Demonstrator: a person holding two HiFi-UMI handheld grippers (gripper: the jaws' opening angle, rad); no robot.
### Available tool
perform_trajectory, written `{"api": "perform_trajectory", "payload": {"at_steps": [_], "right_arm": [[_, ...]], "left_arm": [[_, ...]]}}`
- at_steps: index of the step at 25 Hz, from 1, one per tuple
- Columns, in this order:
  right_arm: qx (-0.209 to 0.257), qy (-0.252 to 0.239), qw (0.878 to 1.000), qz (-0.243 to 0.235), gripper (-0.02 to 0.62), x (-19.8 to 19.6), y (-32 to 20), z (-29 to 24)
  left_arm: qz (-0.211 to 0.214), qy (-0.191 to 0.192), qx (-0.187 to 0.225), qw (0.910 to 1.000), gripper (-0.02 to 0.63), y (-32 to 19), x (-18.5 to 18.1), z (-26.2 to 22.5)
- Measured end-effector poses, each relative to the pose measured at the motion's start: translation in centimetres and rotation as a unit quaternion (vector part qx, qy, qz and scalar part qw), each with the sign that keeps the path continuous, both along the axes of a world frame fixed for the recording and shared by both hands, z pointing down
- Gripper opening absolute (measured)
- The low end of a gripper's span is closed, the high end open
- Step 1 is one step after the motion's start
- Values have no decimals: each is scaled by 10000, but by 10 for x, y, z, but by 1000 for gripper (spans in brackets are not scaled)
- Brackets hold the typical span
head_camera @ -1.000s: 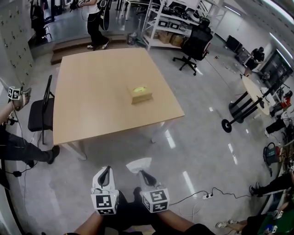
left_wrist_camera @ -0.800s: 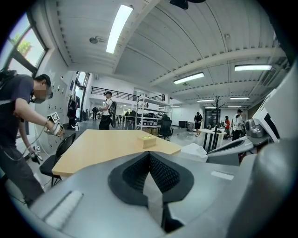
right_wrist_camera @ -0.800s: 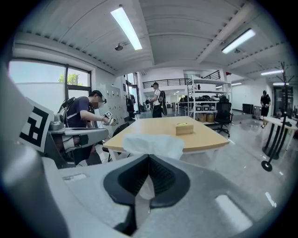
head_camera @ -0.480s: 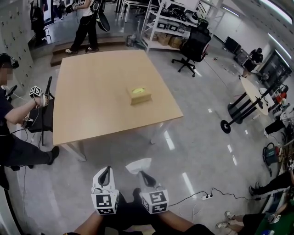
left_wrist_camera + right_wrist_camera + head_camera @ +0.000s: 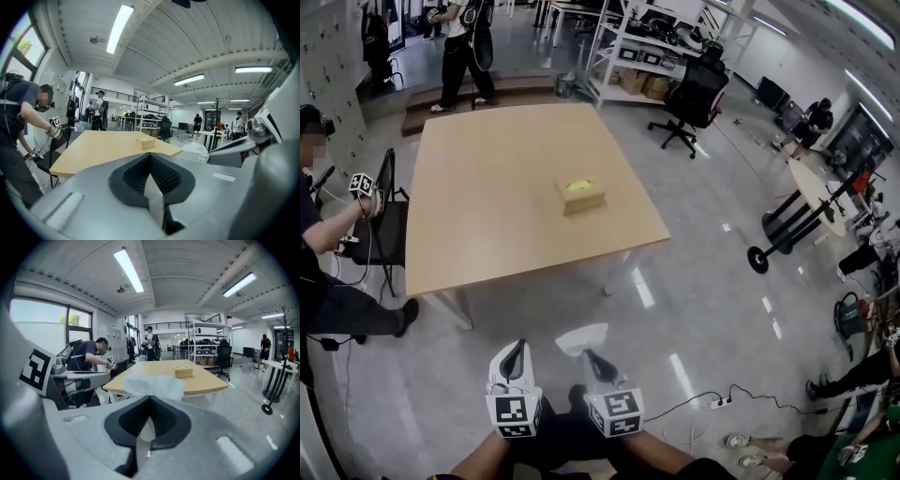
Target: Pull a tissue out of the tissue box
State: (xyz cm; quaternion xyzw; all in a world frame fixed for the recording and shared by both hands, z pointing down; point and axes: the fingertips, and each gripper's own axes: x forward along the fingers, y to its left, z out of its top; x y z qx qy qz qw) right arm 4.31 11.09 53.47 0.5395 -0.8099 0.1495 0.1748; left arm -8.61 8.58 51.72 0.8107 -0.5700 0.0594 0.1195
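Tissue box [image 5: 583, 195] is seen near the middle of the head view, resting on the right-hand part of the wooden table [image 5: 469, 234], close to the table's lower right corner. It is a tan, oblong carton with a yellow-green oval opening on its top face. Its long axis runs roughly across the frame, slightly tilted. Whether a tissue stands up from the opening is too small to be told.

Both grippers are held at the bottom centre of the head view, well apart from the box, with bare floor between them and the table edge. The box lies straight up the frame from them, and it is lined up more closely with the right gripper [image 5: 594, 356] than with the left gripper [image 5: 517, 349].

The right gripper's jaws are closed, and a white crumpled tissue [image 5: 152, 385] is pinched at their tips. The left gripper's jaws are pressed together, with nothing seen between them.

With a tissue already held clear of the box, the pull is judged to be done.
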Motion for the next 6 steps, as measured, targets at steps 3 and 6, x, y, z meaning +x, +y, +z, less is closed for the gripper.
{"api": "perform_trajectory", "payload": {"at_steps": [3, 6], "right_arm": [[-12, -6, 10000, 11, -6, -2, -1, -2], [-25, -9, 10000, 6, -6, -4, -1, -3]], "left_arm": [[17, -10, -10, 10000, 18, -1, -2, -1], [29, -11, -10, 10000, 18, -2, -4, -3]]}}
